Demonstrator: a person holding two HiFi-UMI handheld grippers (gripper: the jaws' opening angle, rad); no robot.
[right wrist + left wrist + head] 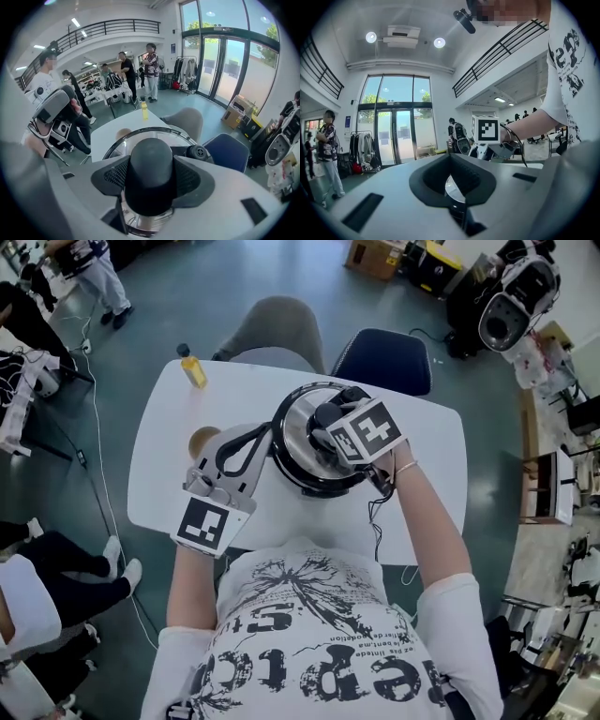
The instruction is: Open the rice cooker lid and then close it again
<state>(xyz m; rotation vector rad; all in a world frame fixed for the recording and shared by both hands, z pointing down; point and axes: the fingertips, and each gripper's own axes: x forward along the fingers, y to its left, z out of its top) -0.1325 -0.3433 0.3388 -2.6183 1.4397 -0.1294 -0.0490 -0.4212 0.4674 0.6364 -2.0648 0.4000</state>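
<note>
In the head view a black rice cooker (302,474) stands mid-table with its glass, steel-rimmed lid (296,423) lying on top. My right gripper (330,418) comes down on the lid from above. The right gripper view shows that gripper (150,180) shut on the lid's black knob (150,161), with the lid's rim (140,133) curving behind. My left gripper (268,435) lies level against the cooker's left side. In the left gripper view its jaws (453,185) are nearly together on a thin piece of the cooker's side handle (454,199).
On the white table (159,456) a yellow bottle (193,367) stands at the far left corner, with a brown round disc (201,440) by the left gripper. A grey chair (272,329) and a blue chair (384,360) stand behind the table. People's legs show at left.
</note>
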